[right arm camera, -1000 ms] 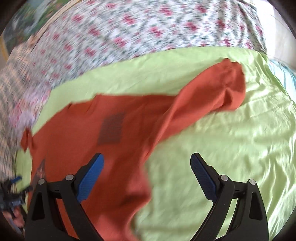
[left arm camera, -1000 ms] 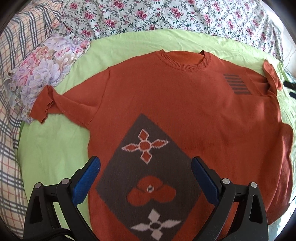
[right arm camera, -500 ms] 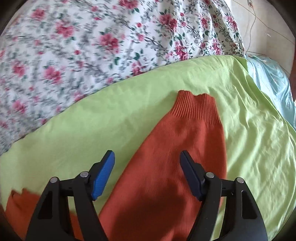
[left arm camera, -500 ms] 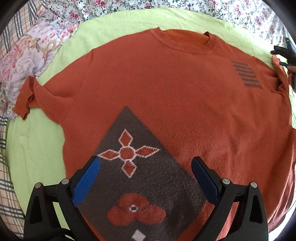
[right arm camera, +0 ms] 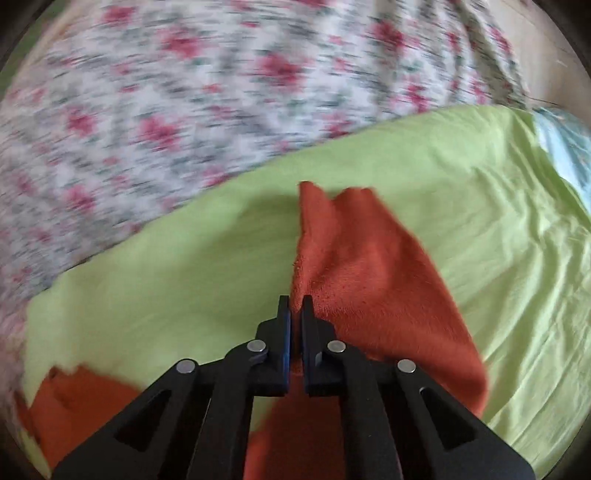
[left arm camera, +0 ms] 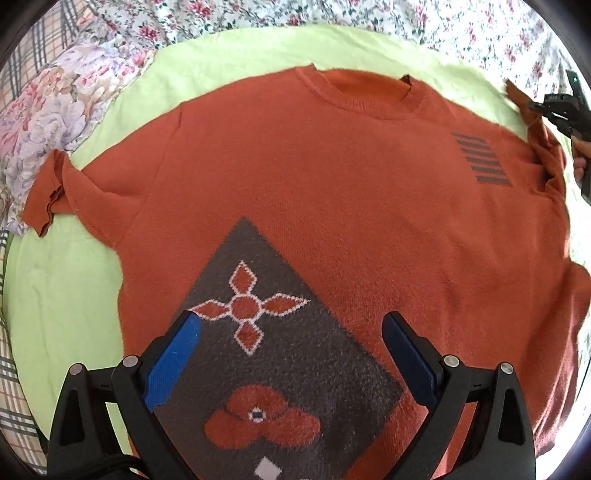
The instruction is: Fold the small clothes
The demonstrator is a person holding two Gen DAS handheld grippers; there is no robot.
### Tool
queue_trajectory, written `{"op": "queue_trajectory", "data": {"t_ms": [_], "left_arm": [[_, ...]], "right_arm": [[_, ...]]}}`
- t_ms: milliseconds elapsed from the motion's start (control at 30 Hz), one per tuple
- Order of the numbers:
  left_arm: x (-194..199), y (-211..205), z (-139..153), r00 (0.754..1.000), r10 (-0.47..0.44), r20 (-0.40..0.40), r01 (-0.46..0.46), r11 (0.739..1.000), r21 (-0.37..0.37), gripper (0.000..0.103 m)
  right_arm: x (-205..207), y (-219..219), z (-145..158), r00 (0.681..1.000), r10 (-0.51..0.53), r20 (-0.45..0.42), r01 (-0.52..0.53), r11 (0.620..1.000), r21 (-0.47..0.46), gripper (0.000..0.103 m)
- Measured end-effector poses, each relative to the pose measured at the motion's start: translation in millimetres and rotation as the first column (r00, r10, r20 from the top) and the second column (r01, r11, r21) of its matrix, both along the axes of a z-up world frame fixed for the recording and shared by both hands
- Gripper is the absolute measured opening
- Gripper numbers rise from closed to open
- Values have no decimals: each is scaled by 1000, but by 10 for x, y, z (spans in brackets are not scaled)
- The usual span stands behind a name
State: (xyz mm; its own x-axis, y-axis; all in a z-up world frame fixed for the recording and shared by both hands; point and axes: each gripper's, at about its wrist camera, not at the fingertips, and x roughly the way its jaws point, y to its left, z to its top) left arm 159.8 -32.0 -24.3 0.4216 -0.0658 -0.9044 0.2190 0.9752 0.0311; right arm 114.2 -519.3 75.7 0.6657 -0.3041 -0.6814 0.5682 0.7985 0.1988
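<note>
Bedding fills both views: a lime-green sheet (left arm camera: pixel 66 295) is spread over the bed, and every place below is told from the orange sweater (left arm camera: pixel 332 192) that lies flat on it, front up. Left of the sweater, past its short left-hand sleeve (left arm camera: pixel 48 199) with the curled cuff, a pale purple floral pillow (left arm camera: pixel 48 122) rests at the sheet's edge, with a plaid cloth (left arm camera: pixel 14 391) beyond it. Above the sweater's neckline (left arm camera: pixel 369 99) a white cover with small pink roses (left arm camera: pixel 369 22) runs across the background.

On the sweater's lower front sits a dark grey diamond panel (left arm camera: pixel 295 369) with orange flower shapes. The left gripper (left arm camera: pixel 291 354) hovers over that panel, its blue-padded fingers (left arm camera: pixel 173 358) spread wide with nothing between them.

Toward the sweater's right shoulder is a block of dark stripes (left arm camera: pixel 484 158). Just right of it the other sleeve (right arm camera: pixel 362 280) is bunched and lifted. The right gripper (right arm camera: pixel 294 310) has just been closing and its jaws are now pressed together on that sleeve's left edge, a fold of orange knit pinched between the pads. In the left wrist view this gripper shows at the sweater's far right edge, with part of a hand (left arm camera: pixel 580 158) behind it. Right of the sleeve lies more green sheet, then a strip of light blue fabric (right arm camera: pixel 565 155).
</note>
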Motion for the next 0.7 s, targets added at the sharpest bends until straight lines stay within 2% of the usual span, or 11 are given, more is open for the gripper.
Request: {"op": "queue_trajectory", "data": {"t_ms": [67,167,267,367,433,500,600,700], "left_arm": [[-55,68,52,1000,8,12,-8,1000,-17,99],[-120,175,119,999,27,28,-26,999,-43,99],[-173,341,186,997,58,42,-55,996,-76,99],[-187,465,226,995,88,48,-82,990,-110,99],[-201,602,262,993,109,54,-100,984,-146,99],[-201,693,267,991,123,56,-112,980,-166,99],[-137,819,262,990,136,42,-123,966,-228,99],[4,901,254,992,129,15,-117,938,-325,99]], "right_arm": [[-11,477,87,992,118,43,-120,992,32,5],[69,1180,144,958,267,100,-276,958,82,5],[274,1875,69,899,422,115,-435,893,120,5],[474,2510,-100,827,555,88,-562,817,130,5],[569,2849,-261,783,619,59,-620,771,148,5],[606,3096,-431,755,655,29,-651,742,163,5],[731,3235,-678,728,686,-20,-669,716,201,5],[704,3268,-922,706,707,-48,-673,690,267,9]]}}
